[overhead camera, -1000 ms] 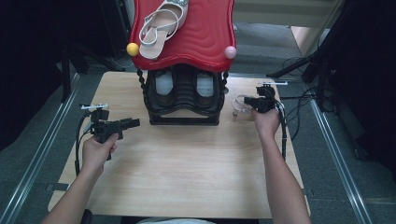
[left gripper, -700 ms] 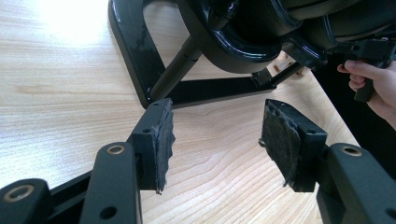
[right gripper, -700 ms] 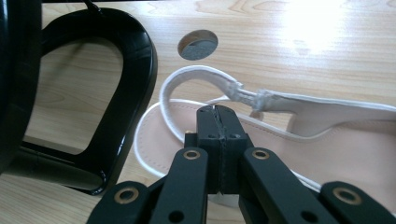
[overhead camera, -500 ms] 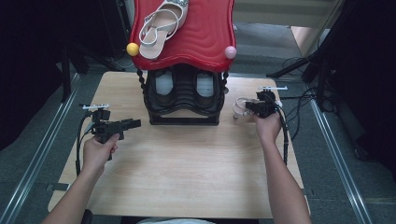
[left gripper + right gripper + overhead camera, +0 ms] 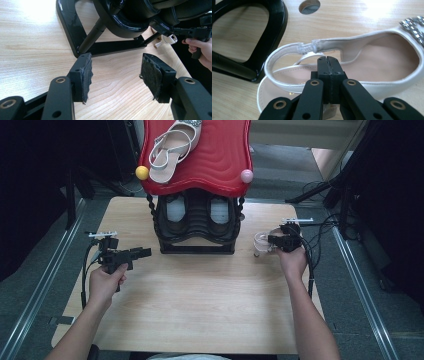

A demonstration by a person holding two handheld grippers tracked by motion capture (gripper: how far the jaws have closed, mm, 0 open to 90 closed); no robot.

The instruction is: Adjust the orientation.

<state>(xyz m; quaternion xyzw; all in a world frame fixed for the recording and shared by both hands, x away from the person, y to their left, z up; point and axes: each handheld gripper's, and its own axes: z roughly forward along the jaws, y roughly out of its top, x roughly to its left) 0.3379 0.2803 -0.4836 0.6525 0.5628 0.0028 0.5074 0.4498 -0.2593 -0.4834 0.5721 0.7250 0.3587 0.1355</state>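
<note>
Bare table (image 5: 200, 310) near the person, open room between both hands; left gripper (image 5: 142, 252) jaws spread wide, holding nothing, pointing at black rack (image 5: 197, 227); right gripper (image 5: 328, 62) jaws pressed together over the white sandal (image 5: 374, 65) on the table right of the rack, grip on the strap unclear; its silver buckle is clear in the right gripper view; second sandal (image 5: 172, 147) on red top shelf (image 5: 215, 160), far.

Light wood desk (image 5: 200, 310): black shoe rack (image 5: 197, 227) at far-edge centre; white sandal (image 5: 261, 242) just beside it, toward the right edge.
</note>
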